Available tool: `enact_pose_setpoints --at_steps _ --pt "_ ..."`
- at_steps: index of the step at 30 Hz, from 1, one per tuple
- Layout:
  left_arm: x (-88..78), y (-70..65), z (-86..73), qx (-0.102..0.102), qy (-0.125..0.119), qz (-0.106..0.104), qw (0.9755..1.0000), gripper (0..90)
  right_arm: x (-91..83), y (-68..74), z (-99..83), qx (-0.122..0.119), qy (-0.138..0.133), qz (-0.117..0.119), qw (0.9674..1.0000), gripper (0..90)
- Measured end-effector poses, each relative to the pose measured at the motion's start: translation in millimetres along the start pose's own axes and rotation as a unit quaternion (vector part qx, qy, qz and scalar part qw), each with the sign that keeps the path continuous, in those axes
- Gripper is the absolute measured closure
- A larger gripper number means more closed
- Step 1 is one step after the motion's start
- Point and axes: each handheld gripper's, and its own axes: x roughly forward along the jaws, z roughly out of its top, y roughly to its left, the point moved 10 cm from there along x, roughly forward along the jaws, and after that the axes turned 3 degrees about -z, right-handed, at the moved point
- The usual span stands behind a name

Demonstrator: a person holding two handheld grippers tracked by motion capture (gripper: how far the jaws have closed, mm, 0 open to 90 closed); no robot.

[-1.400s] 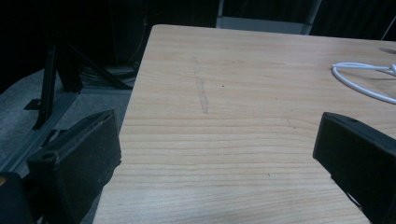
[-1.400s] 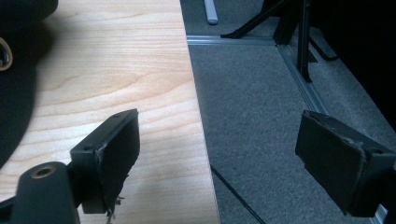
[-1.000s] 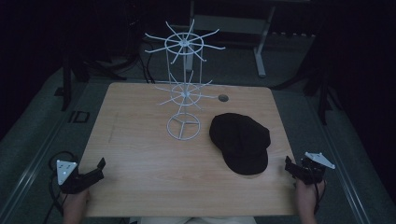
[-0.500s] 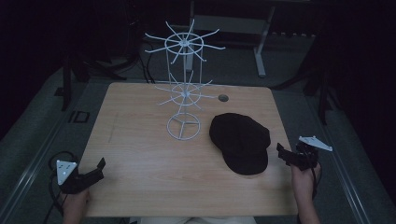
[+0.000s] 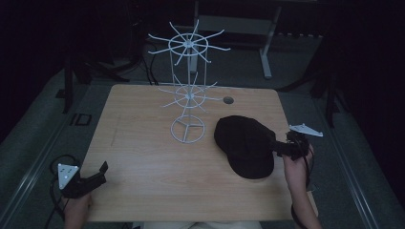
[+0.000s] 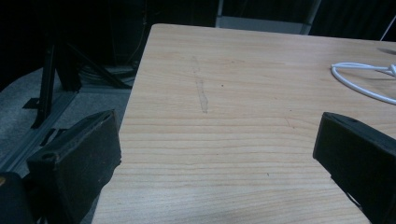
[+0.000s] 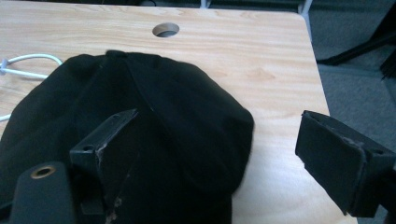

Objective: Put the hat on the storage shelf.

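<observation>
The counter (image 5: pixel 143 157) lies bare across its whole 9 o'clock half, from the near edge up past a faint scuff (image 6: pixel 201 91), so the left hand-held gripper (image 5: pixel 98 174), jaws spread at 7 o'clock, has open wood ahead. The wire rack (image 5: pixel 188 95) stands at centre toward 12 o'clock, its spokes reaching out at two levels and its ring base (image 5: pixel 187 129) flat on the wood. The cap (image 5: pixel 246 145) fills the 4 o'clock area, just beside the ring. The right hand-held gripper (image 5: pixel 279 148), jaws apart, meets the cap's edge; bare wood runs between cap and the 3 o'clock edge, and around the hole (image 5: pixel 229 100).
</observation>
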Motion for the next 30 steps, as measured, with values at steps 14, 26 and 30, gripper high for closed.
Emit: enact_pose_setpoints --at_steps 14,26,30 --pt "-0.1 -0.5 0.2 0.001 -0.001 -0.003 1.0000 1.5 30.9 57.7 23.3 -0.035 0.010 0.044 0.9984 13.8" --pt "0.2 -1.1 0.2 0.002 -0.001 -0.006 1.0000 1.5 72.8 83.2 23.2 -0.062 0.059 0.058 0.9947 13.2" --pt "0.3 -1.3 0.2 0.003 -0.001 -0.007 1.0000 1.5 84.0 84.7 20.4 -0.073 0.081 0.048 0.9928 14.9"
